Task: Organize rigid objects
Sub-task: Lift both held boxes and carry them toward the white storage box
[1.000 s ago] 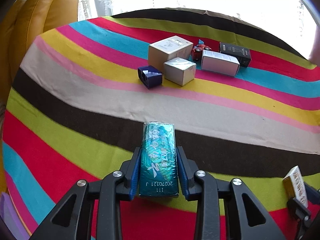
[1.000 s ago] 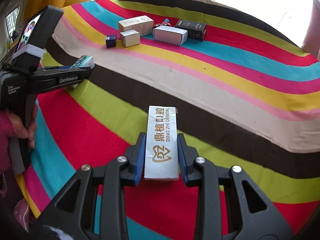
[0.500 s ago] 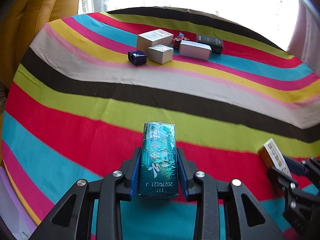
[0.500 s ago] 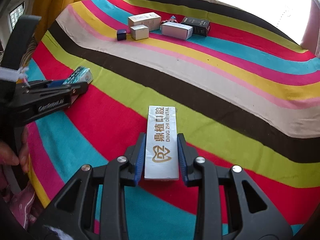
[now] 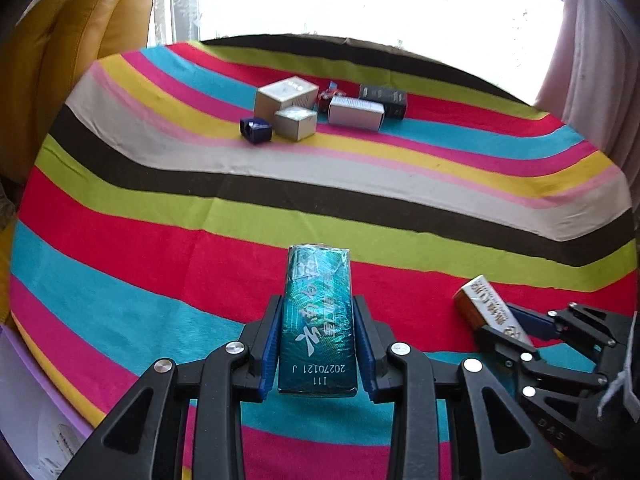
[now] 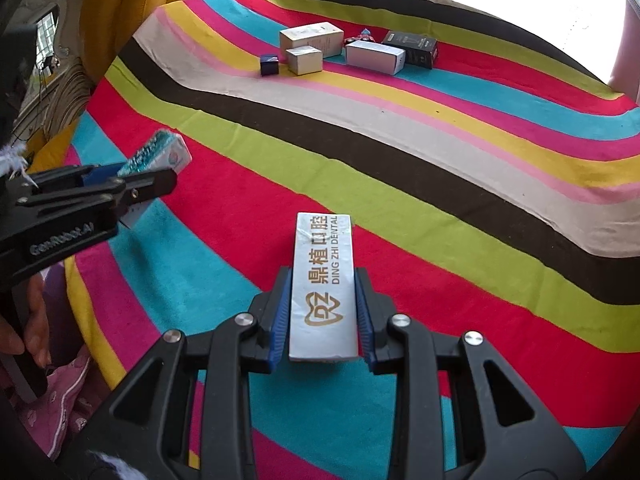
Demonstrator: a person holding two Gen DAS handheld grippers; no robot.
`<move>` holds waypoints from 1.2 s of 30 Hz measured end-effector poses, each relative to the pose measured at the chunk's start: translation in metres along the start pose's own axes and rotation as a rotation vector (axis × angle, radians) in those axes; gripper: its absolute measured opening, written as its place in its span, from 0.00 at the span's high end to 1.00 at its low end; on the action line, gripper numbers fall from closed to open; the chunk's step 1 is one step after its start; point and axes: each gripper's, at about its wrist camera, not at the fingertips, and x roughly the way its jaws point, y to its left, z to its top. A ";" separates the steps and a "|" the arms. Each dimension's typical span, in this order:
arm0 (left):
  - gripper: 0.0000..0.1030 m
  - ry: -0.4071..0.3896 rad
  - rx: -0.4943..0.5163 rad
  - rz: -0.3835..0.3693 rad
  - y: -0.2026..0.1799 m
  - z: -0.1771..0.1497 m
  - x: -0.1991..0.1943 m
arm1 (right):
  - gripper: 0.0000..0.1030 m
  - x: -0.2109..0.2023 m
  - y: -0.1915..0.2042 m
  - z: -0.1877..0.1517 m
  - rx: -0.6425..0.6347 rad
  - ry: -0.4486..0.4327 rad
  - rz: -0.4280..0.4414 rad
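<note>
My left gripper [image 5: 318, 344] is shut on a teal foil-wrapped box [image 5: 318, 316], held above the striped cloth near its front edge. My right gripper [image 6: 323, 312] is shut on a long white box printed "DING ZHI DENTAL" [image 6: 324, 284], also held above the cloth. The right gripper and its white box [image 5: 492, 312] show at the lower right of the left wrist view. The left gripper and teal box [image 6: 154, 156] show at the left of the right wrist view. A group of boxes lies at the far side: a large white box [image 5: 286, 96], a small silver box [image 5: 296, 122], a dark blue box [image 5: 256, 130], a long white box [image 5: 356, 112], a black box [image 5: 384, 98].
A small red toy [image 5: 330, 94] sits among the far boxes. The striped cloth [image 5: 320, 200] covers the table. A yellow leather chair [image 5: 68, 64] stands at the far left. A curtain [image 5: 592, 80] hangs at the right. A person's hand [image 6: 24, 328] holds the left gripper.
Both grippers have pulled back toward the near edge of the table, each still holding its box. The far group of boxes now looks smaller and farther away.
</note>
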 end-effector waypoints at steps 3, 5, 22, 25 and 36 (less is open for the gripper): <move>0.67 -0.019 0.003 -0.005 0.003 -0.002 -0.012 | 0.67 -0.005 0.003 0.001 -0.002 -0.005 0.014; 0.67 -0.030 0.006 -0.005 0.008 -0.005 -0.020 | 0.67 -0.008 0.007 0.002 -0.009 -0.012 0.026; 0.67 -0.142 -0.137 0.019 0.101 -0.041 -0.087 | 0.67 -0.034 0.081 0.026 -0.198 -0.075 0.142; 0.67 -0.154 -0.198 0.059 0.129 -0.058 -0.099 | 0.67 -0.037 0.100 0.033 -0.229 -0.082 0.191; 0.67 -0.199 -0.371 0.169 0.208 -0.109 -0.150 | 0.67 -0.041 0.190 0.036 -0.444 -0.110 0.287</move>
